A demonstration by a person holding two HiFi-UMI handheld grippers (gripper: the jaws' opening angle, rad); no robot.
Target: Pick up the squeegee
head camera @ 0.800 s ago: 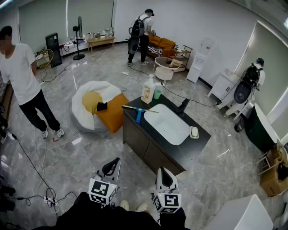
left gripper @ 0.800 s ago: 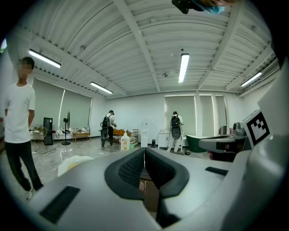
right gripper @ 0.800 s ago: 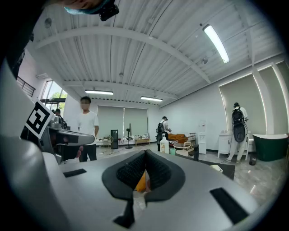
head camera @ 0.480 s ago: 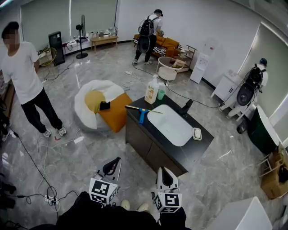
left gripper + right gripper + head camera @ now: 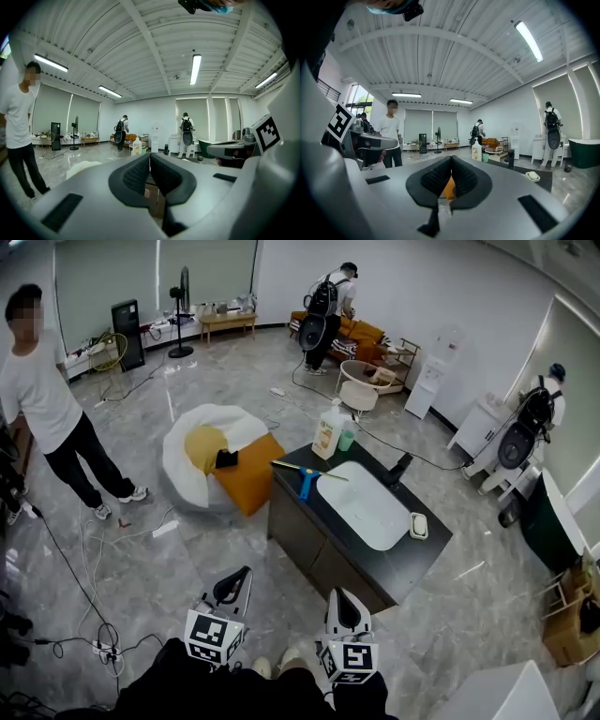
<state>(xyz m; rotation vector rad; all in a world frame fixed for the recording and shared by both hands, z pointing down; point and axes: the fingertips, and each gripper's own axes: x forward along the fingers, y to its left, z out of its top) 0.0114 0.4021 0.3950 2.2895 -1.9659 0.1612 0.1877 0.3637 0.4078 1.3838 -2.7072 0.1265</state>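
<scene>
Head view puts the squeegee [image 5: 306,481] at twelve o'clock on the counter [image 5: 433,542], well apart from your left gripper [image 5: 234,582] and right gripper [image 5: 343,604], both pressed together on nothing; arriving closed risks knocking it floorward.

The squeegee [image 5: 305,480] lies on the counter [image 5: 412,557] at its left end, and the bottle [image 5: 327,433] and cup [image 5: 347,440] stand at its far corner. The soap dish [image 5: 418,525] sits near its right end; the beanbag [image 5: 214,463] lies left of it.
</scene>
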